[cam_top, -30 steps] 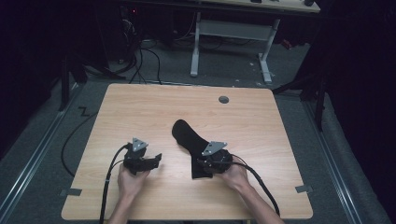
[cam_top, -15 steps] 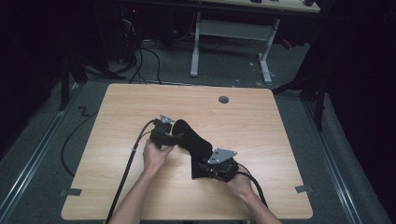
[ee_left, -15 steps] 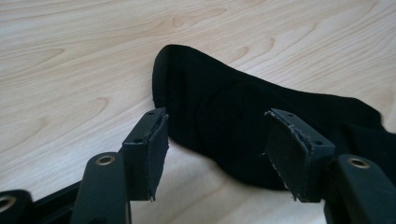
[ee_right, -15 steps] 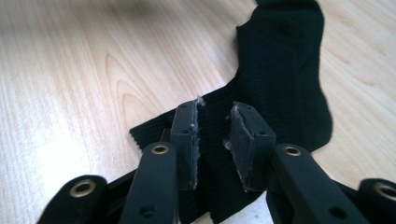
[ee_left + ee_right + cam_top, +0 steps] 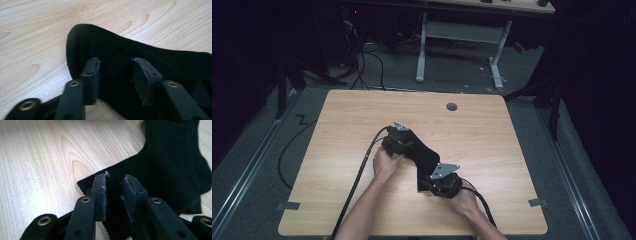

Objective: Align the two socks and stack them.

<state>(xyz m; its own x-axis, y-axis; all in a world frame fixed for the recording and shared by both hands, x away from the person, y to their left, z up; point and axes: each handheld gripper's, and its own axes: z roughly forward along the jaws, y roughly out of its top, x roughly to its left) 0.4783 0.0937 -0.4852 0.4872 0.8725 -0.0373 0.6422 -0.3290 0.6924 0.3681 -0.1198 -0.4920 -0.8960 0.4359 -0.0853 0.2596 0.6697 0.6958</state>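
Black sock [image 5: 422, 154] lies flat on the wooden table [image 5: 492, 135], roughly mid-table, running diagonally from far-left to near-right.

Left gripper [image 5: 398, 142] sits at the sock's far-left end, the rounded toe end. Left gripper view: both pads over the fabric [image 5: 117, 60], a gap showing between them w/ sock in it. Jaws have just been closing, but can't tell if the pads [image 5: 146, 77] actually bite yet (fabric looks slightly bunched between them, no clear pinch).

Right gripper [image 5: 439, 184] at the near-right end, on the ribbed cuff. Right gripper view: pads [image 5: 100, 192] narrow, a fold of cuff [image 5: 160, 170] standing up between them and pressed on both sides, so pinching the sock edge.

Both hands low at table level, left hand [image 5: 384, 162] nearer the middle, right hand [image 5: 464, 200] closer to the near edge. Cables trail off toward the near side.
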